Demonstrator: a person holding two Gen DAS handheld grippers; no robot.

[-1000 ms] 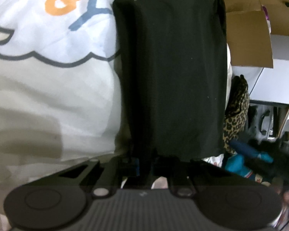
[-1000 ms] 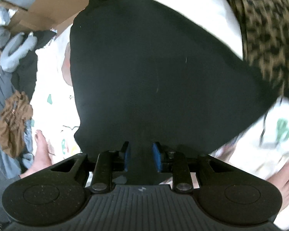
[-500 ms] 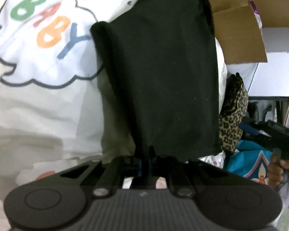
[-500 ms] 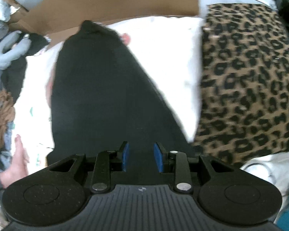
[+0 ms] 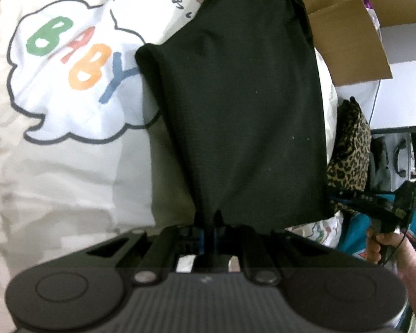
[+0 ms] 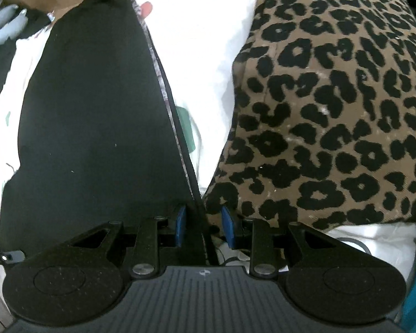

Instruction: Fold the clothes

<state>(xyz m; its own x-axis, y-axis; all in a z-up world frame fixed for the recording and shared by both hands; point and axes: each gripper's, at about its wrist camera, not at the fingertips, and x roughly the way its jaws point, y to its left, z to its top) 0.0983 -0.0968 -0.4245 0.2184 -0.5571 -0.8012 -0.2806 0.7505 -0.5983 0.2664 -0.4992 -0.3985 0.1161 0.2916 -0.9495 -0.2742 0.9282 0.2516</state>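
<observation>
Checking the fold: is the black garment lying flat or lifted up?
Lifted: the black garment hangs clear of the white sheet, pinched in the left gripper.

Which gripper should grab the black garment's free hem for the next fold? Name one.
Right, probably. The left gripper is shut on the black garment; the right gripper is open, holds nothing, and the hem runs just ahead of it.

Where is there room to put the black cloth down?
The biggest free patch is the white sheet below the BABY print, left of the black cloth. A smaller white strip lies between the cloth and the leopard fabric. The right side is crowded with boxes and clothes.
</observation>
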